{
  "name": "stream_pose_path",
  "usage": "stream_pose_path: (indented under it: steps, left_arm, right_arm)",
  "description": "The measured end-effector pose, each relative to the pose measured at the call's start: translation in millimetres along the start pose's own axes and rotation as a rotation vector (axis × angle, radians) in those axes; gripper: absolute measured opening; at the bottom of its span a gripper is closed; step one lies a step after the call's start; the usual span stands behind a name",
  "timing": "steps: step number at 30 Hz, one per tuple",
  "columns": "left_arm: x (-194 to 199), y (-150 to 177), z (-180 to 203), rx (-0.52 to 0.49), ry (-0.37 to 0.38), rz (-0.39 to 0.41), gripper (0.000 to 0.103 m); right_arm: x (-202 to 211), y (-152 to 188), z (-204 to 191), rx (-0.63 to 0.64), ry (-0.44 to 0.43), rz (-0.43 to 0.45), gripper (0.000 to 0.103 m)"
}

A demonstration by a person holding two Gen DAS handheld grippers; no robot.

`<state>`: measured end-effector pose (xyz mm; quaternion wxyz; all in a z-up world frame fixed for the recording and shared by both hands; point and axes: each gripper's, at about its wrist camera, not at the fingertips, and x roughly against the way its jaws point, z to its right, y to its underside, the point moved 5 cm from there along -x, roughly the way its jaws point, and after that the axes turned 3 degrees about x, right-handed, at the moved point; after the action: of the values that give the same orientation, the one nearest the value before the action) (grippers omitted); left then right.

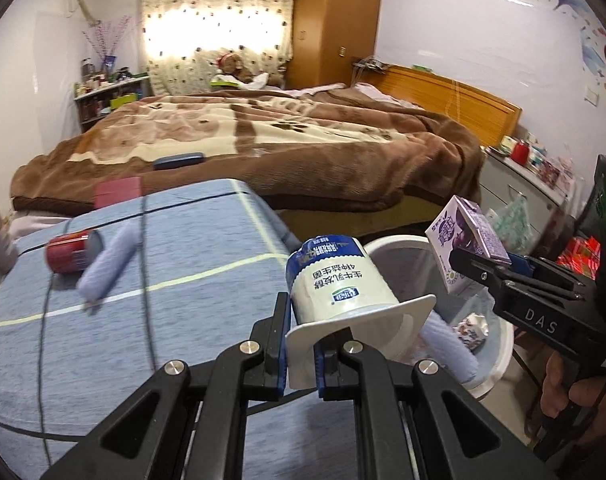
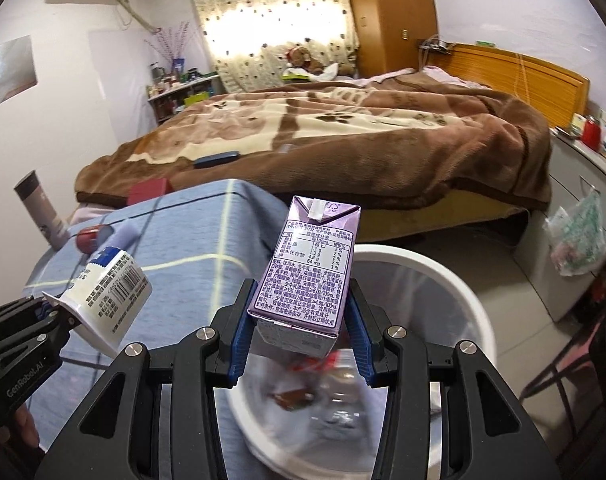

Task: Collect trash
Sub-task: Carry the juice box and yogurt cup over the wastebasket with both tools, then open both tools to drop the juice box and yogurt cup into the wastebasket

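Observation:
My left gripper (image 1: pixel 301 354) is shut on the rim of a white and blue yogurt cup (image 1: pixel 339 280), held upside down over the table's right edge beside the white trash bin (image 1: pixel 499 364). The cup also shows in the right wrist view (image 2: pixel 111 292). My right gripper (image 2: pixel 299 340) is shut on a purple milk carton (image 2: pixel 307 276), held upright above the bin (image 2: pixel 455 280), which holds wrappers. The carton shows in the left wrist view (image 1: pixel 463 240). A red can (image 1: pixel 73 250) and a lilac roll (image 1: pixel 107 268) lie on the blue-cloth table (image 1: pixel 175 320).
A bed with a brown blanket (image 1: pixel 263 140) stands behind the table. A grey bottle (image 2: pixel 41 210) stands at the table's left edge. A black cable (image 1: pixel 145 280) runs across the cloth. A cabinet with a plastic bag (image 2: pixel 575 240) is to the right.

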<state>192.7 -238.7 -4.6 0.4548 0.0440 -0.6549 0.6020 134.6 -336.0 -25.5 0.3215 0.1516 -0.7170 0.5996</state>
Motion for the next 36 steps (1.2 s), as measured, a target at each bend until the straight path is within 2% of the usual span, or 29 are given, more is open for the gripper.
stream_pose_path:
  steps: [11, 24, 26, 27, 28, 30, 36]
  left_arm:
    - [-44.1, 14.7, 53.1, -0.044, 0.071, -0.102, 0.011]
    - [-56.3, 21.7, 63.7, -0.045, 0.082, -0.140, 0.012]
    - [-56.7, 22.2, 62.8, -0.040, 0.084, -0.144, 0.019]
    - [-56.4, 22.4, 63.4, -0.046, 0.082, -0.143, 0.027]
    - [-55.9, 22.2, 63.6, -0.051, 0.081, -0.141, 0.040]
    - [-53.7, 22.1, 62.6, -0.040, 0.086, -0.131, 0.053]
    - [-49.4, 20.3, 58.8, -0.024, 0.092, -0.120, 0.053]
  right_arm:
    - [-16.8, 20.4, 46.5, -0.042, 0.068, -0.092, 0.044]
    - [-27.4, 36.7, 62.0, -0.044, 0.068, -0.168, 0.045]
    - [-29.1, 38.1, 63.1, -0.045, 0.076, -0.174, 0.045]
    - [-29.2, 38.7, 63.4, -0.048, 0.078, -0.175, 0.046]
    - [-29.0, 38.6, 64.0, -0.052, 0.081, -0.174, 0.051]
    - [-27.2, 37.8, 66.2, -0.066, 0.073, -0.164, 0.058]
    - [-23.0, 35.5, 70.9, -0.089, 0.081, -0.144, 0.059]
